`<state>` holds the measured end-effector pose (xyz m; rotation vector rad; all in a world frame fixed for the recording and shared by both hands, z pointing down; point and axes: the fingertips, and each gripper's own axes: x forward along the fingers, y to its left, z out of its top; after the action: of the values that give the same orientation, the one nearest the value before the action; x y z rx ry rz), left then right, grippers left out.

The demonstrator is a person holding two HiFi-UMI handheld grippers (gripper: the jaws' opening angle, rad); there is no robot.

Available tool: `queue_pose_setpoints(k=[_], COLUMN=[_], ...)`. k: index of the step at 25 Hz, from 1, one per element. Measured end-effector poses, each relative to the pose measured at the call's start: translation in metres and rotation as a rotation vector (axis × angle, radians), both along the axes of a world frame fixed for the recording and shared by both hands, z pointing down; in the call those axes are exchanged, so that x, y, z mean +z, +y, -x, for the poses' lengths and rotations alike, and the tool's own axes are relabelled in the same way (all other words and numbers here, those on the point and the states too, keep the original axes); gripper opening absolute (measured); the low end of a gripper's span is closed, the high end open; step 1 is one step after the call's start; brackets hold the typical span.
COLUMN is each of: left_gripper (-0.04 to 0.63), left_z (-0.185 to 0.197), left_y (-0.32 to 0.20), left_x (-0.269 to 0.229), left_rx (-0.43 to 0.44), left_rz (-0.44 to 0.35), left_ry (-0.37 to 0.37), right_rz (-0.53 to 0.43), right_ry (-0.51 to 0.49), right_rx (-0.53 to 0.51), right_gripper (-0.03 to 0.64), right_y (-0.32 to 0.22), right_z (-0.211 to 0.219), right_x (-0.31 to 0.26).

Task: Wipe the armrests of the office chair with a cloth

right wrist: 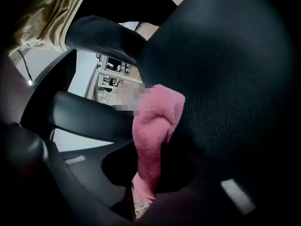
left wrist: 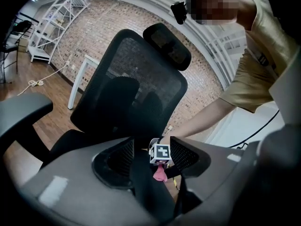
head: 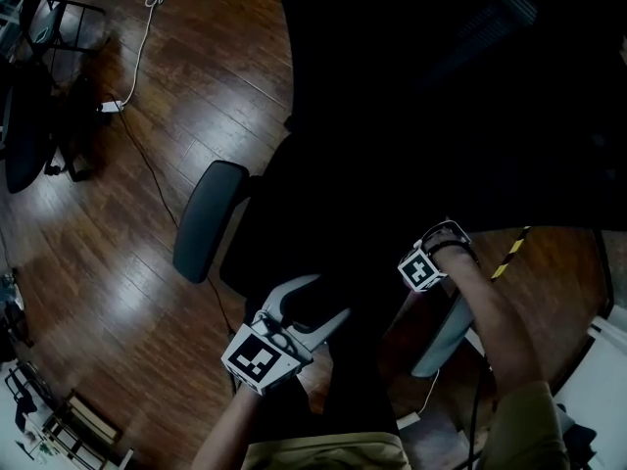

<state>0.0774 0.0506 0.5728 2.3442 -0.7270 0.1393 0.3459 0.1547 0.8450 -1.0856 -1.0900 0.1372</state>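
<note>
Pink cloth [right wrist: 153, 131] hangs pinched in the right gripper [right wrist: 146, 187] near the chair's right armrest [head: 443, 336]; the left gripper [left wrist: 149, 159] has its jaws apart and empty. Step judged: approach. Wiping likely comes next and needs the cloth pressed flat along the pad.

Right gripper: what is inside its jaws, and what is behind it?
The right gripper is shut on a pink cloth, which sticks out forward. Behind the cloth is the chair's black mesh. The cloth hides the jaw tips, so the pinch point is not visible.
</note>
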Motion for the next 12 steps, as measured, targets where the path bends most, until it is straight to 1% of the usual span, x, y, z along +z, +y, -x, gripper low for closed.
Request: queue_pose_setpoints(k=[2,3,4,5,6,10,12], left_gripper=[0.230,0.230,0.230,0.230,0.230,0.230,0.230], left_z=[0.004,0.005,0.005,0.005,0.005,0.005,0.009], left_y=[0.000,0.000,0.001,0.001,0.001,0.002,0.002], left_x=[0.002,0.000,-0.003,-0.009,-0.015,-0.035,-0.045], left_rx=[-0.005,-0.003,0.001,0.004,0.009,0.038,0.041], left_rz=[0.003,0.002,-0.001,-0.006,-0.013,-0.041,-0.053], left_ry=[0.001,0.003,0.007,0.014,0.022,0.034,0.036], right_rz=[-0.033,-0.062,-0.097,-0.136,-0.178,-0.386,-0.483], right_ry=[-0.061,-0.087,-0.115,-0.148,-0.188,-0.400,-0.523], right_rx=[-0.030,-0.028,-0.006,0.040,0.114,0.526,0.677], right_gripper=[0.063,0.063,0.063,0.063,0.063,0.063,0.063], right_y=[0.001,0.002,0.002,0.001,-0.004,-0.057,-0.088], right_z=[0.004,0.006,0.010,0.017,0.029,0.096,0.130], right_x=[0.004,0.004,0.001,-0.003,-0.009,-0.047,-0.077])
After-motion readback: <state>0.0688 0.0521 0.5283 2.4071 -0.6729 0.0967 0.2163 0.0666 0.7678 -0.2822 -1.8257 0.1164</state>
